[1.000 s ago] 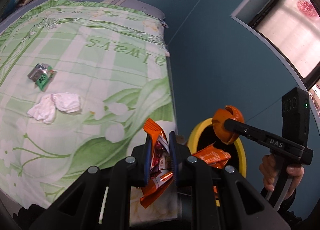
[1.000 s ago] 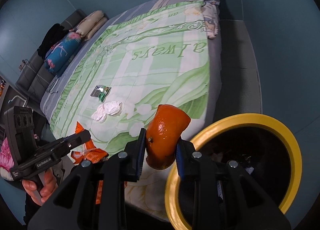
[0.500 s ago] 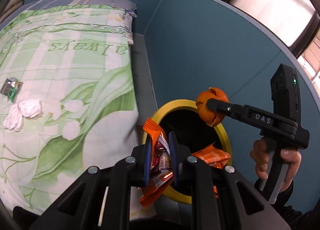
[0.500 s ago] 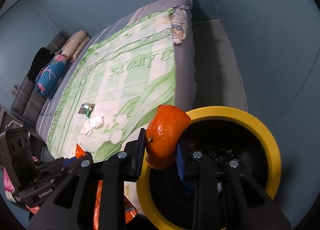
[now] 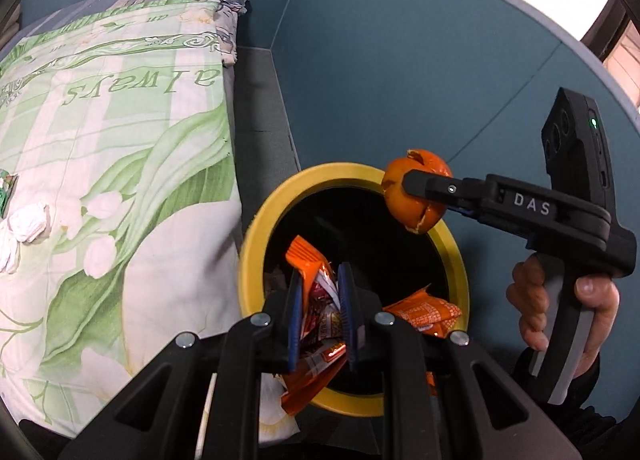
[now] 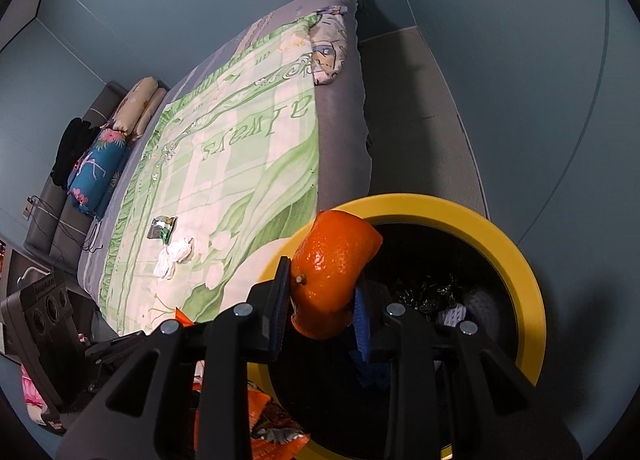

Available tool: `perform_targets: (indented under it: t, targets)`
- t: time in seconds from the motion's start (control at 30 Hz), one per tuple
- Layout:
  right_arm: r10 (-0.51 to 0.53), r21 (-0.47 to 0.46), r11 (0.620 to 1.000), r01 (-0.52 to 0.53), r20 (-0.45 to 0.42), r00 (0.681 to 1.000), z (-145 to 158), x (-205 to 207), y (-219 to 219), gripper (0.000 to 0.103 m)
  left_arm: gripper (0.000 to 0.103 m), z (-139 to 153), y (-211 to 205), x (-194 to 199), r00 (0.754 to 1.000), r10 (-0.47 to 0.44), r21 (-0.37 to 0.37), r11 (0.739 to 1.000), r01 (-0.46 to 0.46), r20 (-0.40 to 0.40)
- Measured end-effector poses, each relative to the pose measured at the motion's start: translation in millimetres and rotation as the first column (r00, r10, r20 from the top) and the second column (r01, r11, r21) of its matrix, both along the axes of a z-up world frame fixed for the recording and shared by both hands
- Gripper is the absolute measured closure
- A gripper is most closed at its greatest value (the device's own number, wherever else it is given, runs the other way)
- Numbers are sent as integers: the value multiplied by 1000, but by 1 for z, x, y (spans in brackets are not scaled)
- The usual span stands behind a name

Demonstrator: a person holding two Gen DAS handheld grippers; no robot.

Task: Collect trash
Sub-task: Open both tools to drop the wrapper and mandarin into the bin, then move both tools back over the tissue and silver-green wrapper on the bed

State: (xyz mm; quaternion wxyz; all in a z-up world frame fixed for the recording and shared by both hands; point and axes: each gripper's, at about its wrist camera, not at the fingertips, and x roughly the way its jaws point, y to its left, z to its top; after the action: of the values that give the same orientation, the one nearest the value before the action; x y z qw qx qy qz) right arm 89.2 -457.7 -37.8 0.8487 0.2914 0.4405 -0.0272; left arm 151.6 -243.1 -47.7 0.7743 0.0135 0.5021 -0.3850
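— Over the bin, what have the two grippers got?

— At about 6 o'clock in the left wrist view, the left gripper (image 5: 322, 312) has its jaws pinching a bunch of orange snack wrappers (image 5: 320, 296), and they hang above the dark mouth of the yellow-rimmed bin (image 5: 256, 244). At 2 o'clock from there, the right gripper (image 5: 416, 190) pinches an orange peel (image 5: 420, 216) right over the bin's far rim. A hand (image 5: 560, 308) grips its handle at 3 o'clock.

— Same story from the right wrist?

— Yes. The peel (image 6: 332, 260) sits squeezed between the blue pads, at the bin's rim (image 6: 516, 256) on its 9 o'clock side. Crumpled dark rubbish lies down inside the bin.

— Anything left on the bed?

— The bed (image 6: 240, 148) with its green-and-white quilt fills the 10 o'clock part of that view. On it lie a green wrapper (image 6: 162, 227) and, just beside it toward 6 o'clock, a wad of white tissue (image 6: 176, 256). The two look close; I cannot tell whether they touch. Pillows (image 6: 116, 148) are piled at the far head end, around 9 o'clock.
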Motion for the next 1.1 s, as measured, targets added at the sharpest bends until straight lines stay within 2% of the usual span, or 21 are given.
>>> perform_targets:
  t: [0.23,0.37,0.43,0.63,0.8,0.93,1.1]
  targets:
    - [-10,20,1000,11,-21,1000,-12,0,-9,75,86,-10,-17,-9,999,-40,31,999,40,1]
    - [-19,34,999,20,-28,999,-16,-1,-14,70,80,-10,-19,-14,999,-49,32,998,49,5]
    - [-25,37,999,26,-31,999,-18,-1,-16,70,67,-10,-15,-13,999,-36,30,999,36,2]
    - [-50,38,998,51,-26,998,-16,-1,-22,57,47,-3,1,-14,1000,-8,12,1000,7,20]
    - [-45,33,998,46,-22,999,-12,0,-19,57,39,2,18,-10,998,26,16,1000,-26,56]
    - [-28,31,999,29,-17,999,-9,6,-14,52,31,4,35,0,995,70,13,997,-71,74]
    - [12,15,1000,-12,-21,1000,-4,22,2,51,27,4,64,12,988,131,1,991,-131,80]
